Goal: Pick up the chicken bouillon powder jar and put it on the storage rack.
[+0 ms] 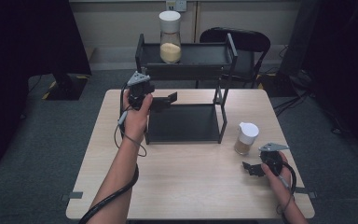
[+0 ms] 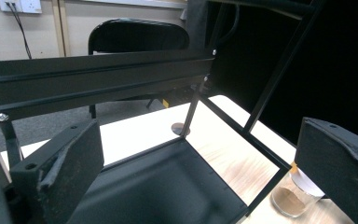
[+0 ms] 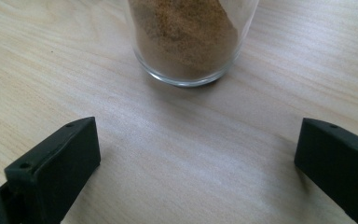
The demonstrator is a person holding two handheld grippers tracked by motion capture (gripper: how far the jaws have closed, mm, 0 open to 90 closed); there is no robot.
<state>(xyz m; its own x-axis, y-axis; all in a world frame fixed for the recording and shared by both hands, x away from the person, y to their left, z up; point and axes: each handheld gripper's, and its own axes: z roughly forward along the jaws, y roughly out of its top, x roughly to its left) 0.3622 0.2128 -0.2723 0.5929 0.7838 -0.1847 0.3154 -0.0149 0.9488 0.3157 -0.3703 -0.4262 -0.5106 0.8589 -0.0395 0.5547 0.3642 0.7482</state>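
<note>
- We hold our right gripper low over the near right part of the pale wooden table, its black jaws spread wide with nothing between them.
- Just beyond those jaws stands the clear glass shaker jar of brown powder with a white cap, upright on the table and apart from the gripper; in the right gripper view its glass base sits ahead, between the two jaws but not touched.
- We keep our left gripper at the left side of the black metal two-shelf rack, its jaws also parted and empty, pointing right into the space above the lower shelf.
- In the left gripper view the lower shelf lies between the jaws, and the brown-powder jar shows past the rack's frame.
- On the rack's top shelf, at the far left, stands a taller glass jar of yellowish powder with a white lid.
- A black folding chair stands behind the table.
</note>
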